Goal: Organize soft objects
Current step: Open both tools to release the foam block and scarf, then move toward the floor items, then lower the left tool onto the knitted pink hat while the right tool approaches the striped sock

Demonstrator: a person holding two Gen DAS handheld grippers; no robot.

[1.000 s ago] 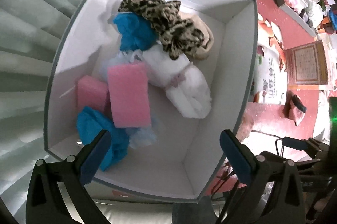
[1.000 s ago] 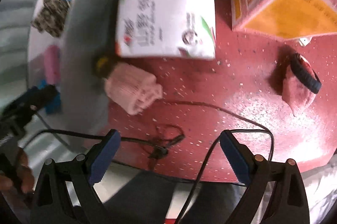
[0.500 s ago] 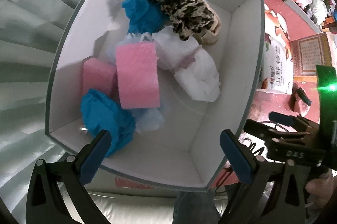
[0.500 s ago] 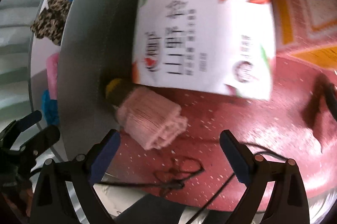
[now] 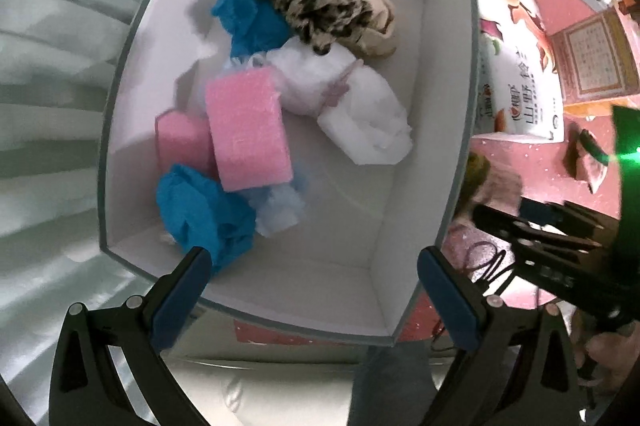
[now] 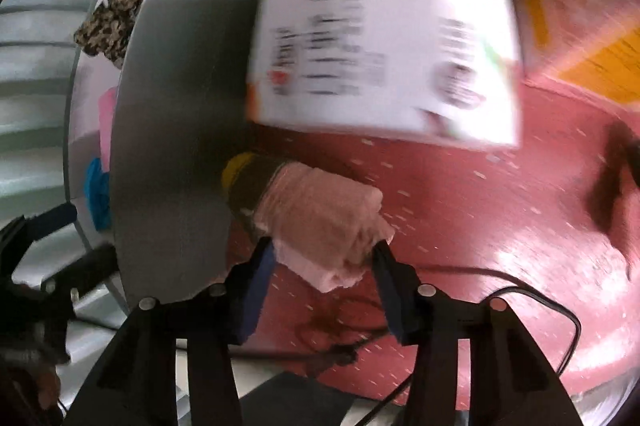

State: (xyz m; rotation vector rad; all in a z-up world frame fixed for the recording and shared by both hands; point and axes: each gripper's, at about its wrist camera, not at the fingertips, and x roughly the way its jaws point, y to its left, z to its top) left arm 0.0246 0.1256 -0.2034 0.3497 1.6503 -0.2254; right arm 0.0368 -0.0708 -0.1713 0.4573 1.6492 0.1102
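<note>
Beside the box (image 6: 176, 130), a pink cloth (image 6: 320, 218) on red floor.
Right gripper (image 6: 324, 258) has just been closing; its pads now pinch the cloth's near end.

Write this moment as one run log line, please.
right gripper: closing on pink cloth | left gripper: open over box

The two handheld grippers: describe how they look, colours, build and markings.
Both are alike. The left gripper and the right gripper each have two black plastic arms with triangular cut-outs and silver rivets, tipped with dark blue pads. In the left wrist view the right one's black body carries faint white lettering and a glowing green light.
</note>
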